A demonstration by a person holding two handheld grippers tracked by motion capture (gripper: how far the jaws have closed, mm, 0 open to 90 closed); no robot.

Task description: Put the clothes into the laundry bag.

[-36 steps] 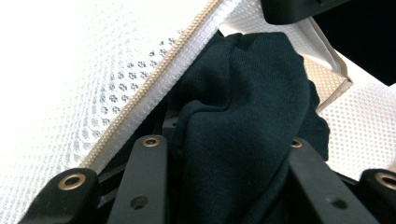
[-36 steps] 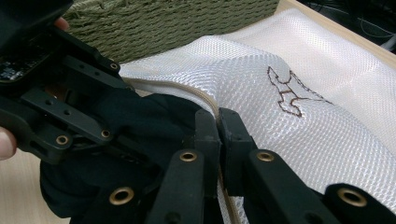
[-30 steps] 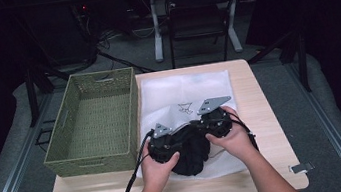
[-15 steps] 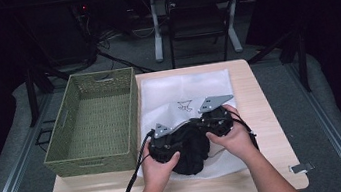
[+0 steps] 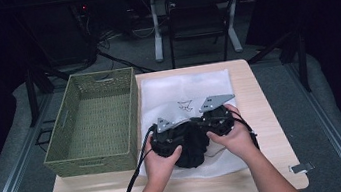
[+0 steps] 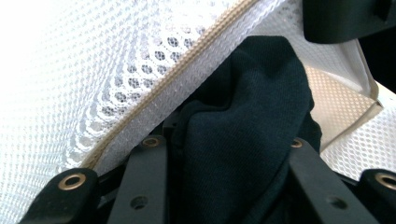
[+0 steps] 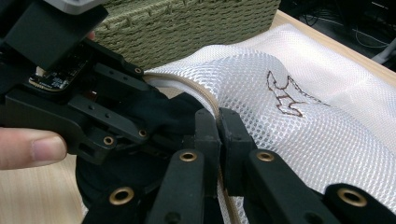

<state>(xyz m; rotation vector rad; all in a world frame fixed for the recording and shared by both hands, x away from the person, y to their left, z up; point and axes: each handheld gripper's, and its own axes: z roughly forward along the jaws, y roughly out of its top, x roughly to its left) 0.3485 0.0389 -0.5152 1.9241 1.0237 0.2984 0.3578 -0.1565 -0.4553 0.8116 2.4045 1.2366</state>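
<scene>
A light wooden table (image 5: 258, 88) carries everything. On its left part stands a woven green basket (image 5: 94, 122), its long side just beside a white mesh bag (image 5: 183, 91) that lies flat over the middle of the table. The bag bears a small dark stitched figure (image 7: 284, 95) on its upper face, and a beige zipper edge (image 6: 187, 70) runs along its opening.

At the near end of the bag, between the person's two hands, sits a bundle of dark cloth (image 5: 193, 146). In the left gripper view the cloth (image 6: 243, 135) lies at the bag's mouth, under the lifted mesh and zipper edge.

The left gripper (image 5: 164, 139) is clamped on the dark cloth: its two black jaws stand on either side of the fabric, which fills the space between them. The right gripper (image 7: 219, 135) is pinched tight on the rim of the mesh bag beside the zipper edge, its jaws pressed together with the mesh caught between them, holding that edge raised above the cloth. A fingertip (image 7: 32, 147) of the left hand rests against the left gripper's body.
</scene>
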